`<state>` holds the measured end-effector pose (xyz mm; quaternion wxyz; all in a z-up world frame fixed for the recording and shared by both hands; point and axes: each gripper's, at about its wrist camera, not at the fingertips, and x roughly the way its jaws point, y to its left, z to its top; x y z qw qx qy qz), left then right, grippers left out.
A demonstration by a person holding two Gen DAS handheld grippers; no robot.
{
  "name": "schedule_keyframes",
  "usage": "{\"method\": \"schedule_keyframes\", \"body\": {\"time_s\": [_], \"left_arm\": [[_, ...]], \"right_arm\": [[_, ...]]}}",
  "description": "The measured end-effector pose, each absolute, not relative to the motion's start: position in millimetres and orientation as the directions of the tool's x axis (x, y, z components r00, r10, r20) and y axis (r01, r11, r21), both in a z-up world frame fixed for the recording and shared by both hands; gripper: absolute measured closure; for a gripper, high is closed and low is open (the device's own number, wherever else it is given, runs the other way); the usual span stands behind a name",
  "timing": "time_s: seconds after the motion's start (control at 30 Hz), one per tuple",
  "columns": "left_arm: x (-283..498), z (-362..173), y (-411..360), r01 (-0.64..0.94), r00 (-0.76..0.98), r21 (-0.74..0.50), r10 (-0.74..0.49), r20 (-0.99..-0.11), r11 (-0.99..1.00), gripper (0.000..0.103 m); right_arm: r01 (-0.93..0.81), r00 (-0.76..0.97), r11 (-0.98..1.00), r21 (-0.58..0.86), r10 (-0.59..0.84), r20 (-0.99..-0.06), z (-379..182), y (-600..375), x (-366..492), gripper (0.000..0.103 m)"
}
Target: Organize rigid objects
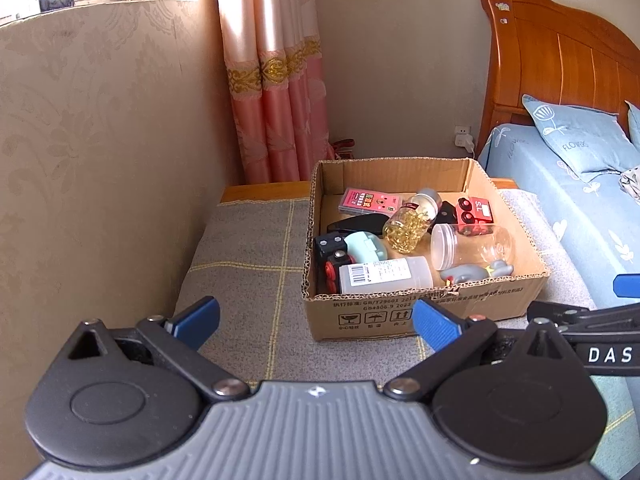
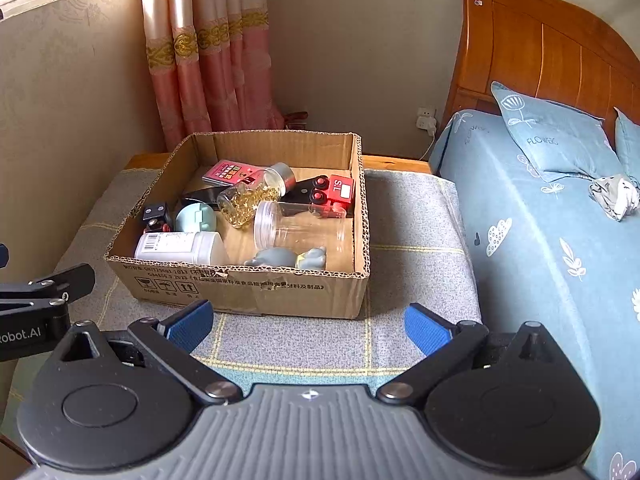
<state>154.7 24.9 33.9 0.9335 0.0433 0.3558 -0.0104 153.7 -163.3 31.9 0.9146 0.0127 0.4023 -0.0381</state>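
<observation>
An open cardboard box [image 1: 424, 312] [image 2: 248, 288] sits on a grey checked mat. Inside lie a white labelled bottle [image 1: 384, 276] [image 2: 180, 248], a clear empty jar [image 1: 472, 246] [image 2: 300, 226], a bottle of yellow capsules [image 1: 412, 220] [image 2: 252, 200], a red toy truck [image 1: 476, 210] [image 2: 334, 194], a black toy train [image 1: 330, 258], a mint toy car [image 1: 366, 246] [image 2: 196, 220], a grey whale figure [image 1: 476, 272] [image 2: 288, 260] and a pink card pack [image 1: 370, 202] [image 2: 230, 172]. My left gripper [image 1: 316, 322] and right gripper [image 2: 308, 326] are both open and empty, in front of the box.
The mat [image 1: 248, 256] covers a low wooden bench beside a bed [image 2: 540, 240] with blue bedding on the right. A wallpapered wall [image 1: 100, 160] stands on the left, a pink curtain [image 1: 276, 100] behind. A crumpled cloth [image 2: 614, 196] lies on the bed.
</observation>
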Motion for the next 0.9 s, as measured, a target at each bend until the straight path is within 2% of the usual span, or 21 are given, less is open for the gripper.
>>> {"method": "schedule_keyframes", "body": {"time_s": [0.9], "left_arm": [[154.9, 33.8, 20.8, 0.055, 0.747, 0.088, 0.018, -0.665, 0.995, 0.001]], "right_arm": [[0.100, 0.688, 0.995, -0.006, -0.073, -0.722, 33.4, -165.5, 149.6, 0.000]]}}
